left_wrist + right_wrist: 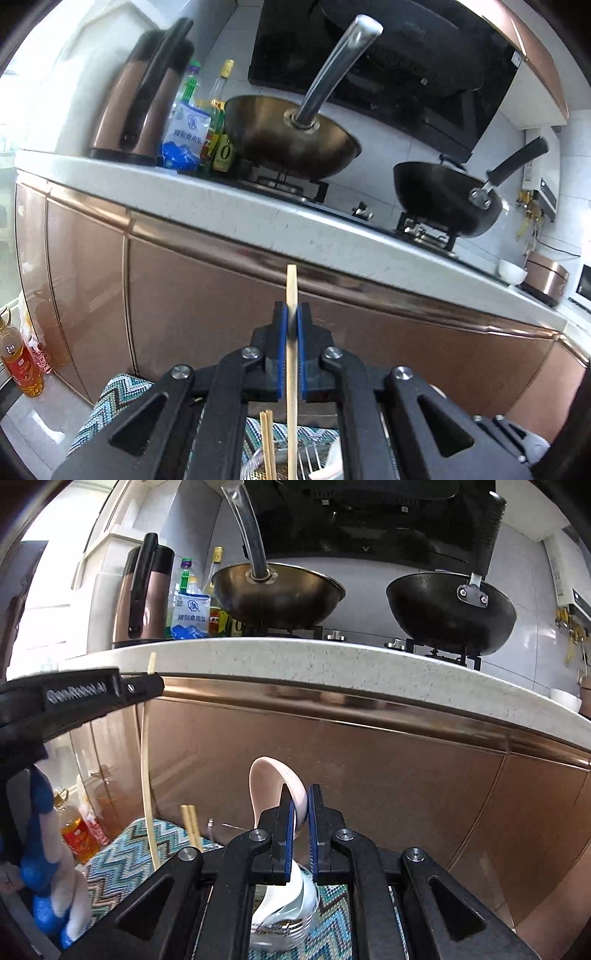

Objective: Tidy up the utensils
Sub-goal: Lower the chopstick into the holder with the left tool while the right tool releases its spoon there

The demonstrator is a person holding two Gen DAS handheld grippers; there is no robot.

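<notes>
My left gripper (292,310) is shut on a single wooden chopstick (291,369), which stands upright between the blue pads and pokes out above them. Two more chopsticks (266,443) stand below it, over a zigzag-patterned cloth (110,402). My right gripper (301,794) is shut on the handle of a pale ceramic spoon (269,779), whose bowl curves up above the fingertips. Under it sits a glass dish (284,919) holding white pieces. The right wrist view also shows the left gripper (157,683) at the left edge with its chopstick (147,775) hanging down.
A brown cabinet front (369,757) and a white countertop (295,657) fill the view ahead. On the counter stand two woks (277,590) (450,609), a kettle (144,590), bottles and a salt bag (190,616). An oil bottle (20,365) stands low left. A gloved hand (44,878) holds the left gripper.
</notes>
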